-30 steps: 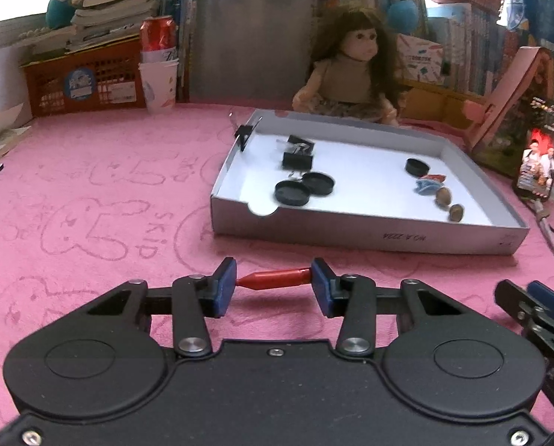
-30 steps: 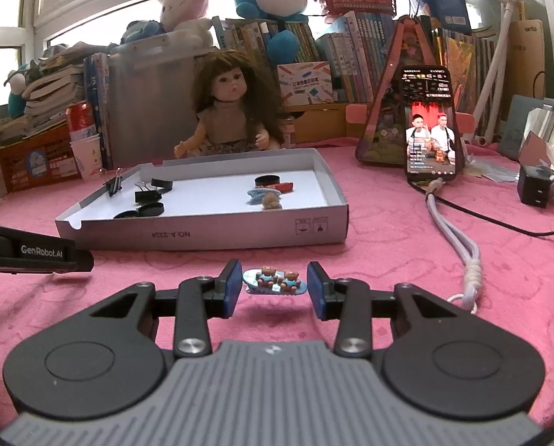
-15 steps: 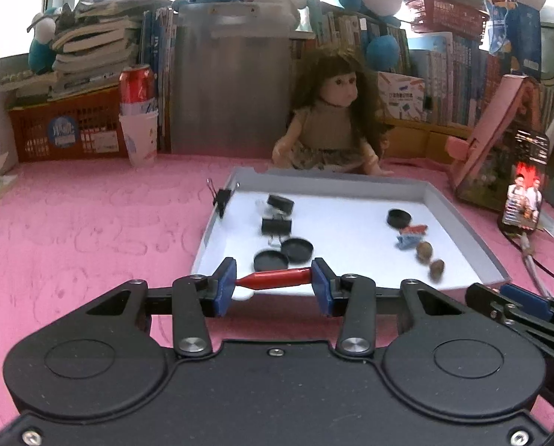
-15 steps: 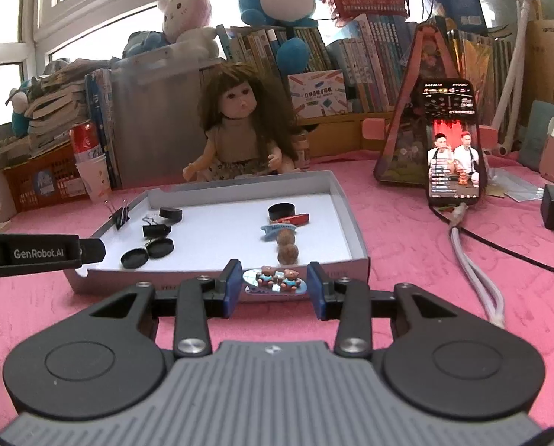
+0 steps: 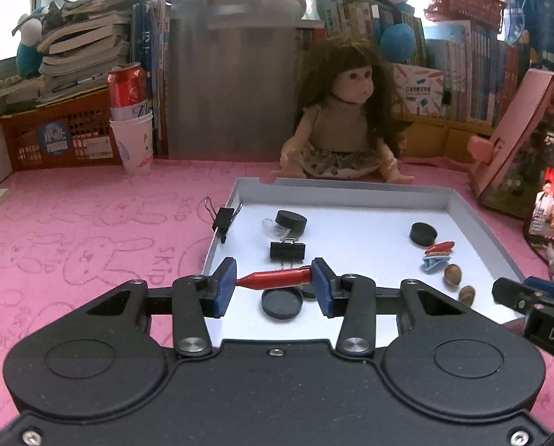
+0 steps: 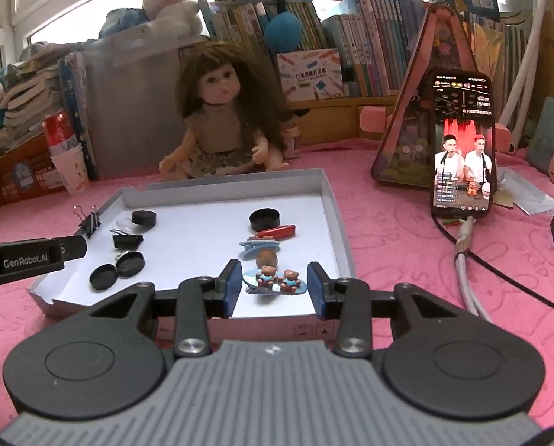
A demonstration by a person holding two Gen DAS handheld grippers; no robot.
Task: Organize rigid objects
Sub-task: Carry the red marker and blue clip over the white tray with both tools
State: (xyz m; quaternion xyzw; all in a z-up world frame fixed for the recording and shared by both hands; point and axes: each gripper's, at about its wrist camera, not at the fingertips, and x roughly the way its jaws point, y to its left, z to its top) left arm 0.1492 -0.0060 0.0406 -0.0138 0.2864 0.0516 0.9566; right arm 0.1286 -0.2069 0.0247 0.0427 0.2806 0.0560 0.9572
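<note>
Between the left tool's (image 5: 273, 281) blue pads, a red clip (image 5: 275, 279) is clamped crosswise above the white tray's (image 5: 477, 238) six o'clock edge. At three o'clock, the right tool (image 6: 273, 285) grips a bear hair clip (image 6: 275, 281) over the same tray.

Both wrist cams – close, angled down – share white tray (image 5: 474, 219) (image 6: 334, 219).

I see a red clip (image 5: 275, 278) between my left gripper's (image 5: 273, 285) blue pads (image 5: 225, 284), over the white tray (image 5: 470, 219). At my twelve o'clock, pink cloth (image 5: 72, 223) printed with rabbit outlines; my right gripper (image 6: 274, 287) carries a pale blue clip (image 6: 275, 283) with brown bears.
</note>
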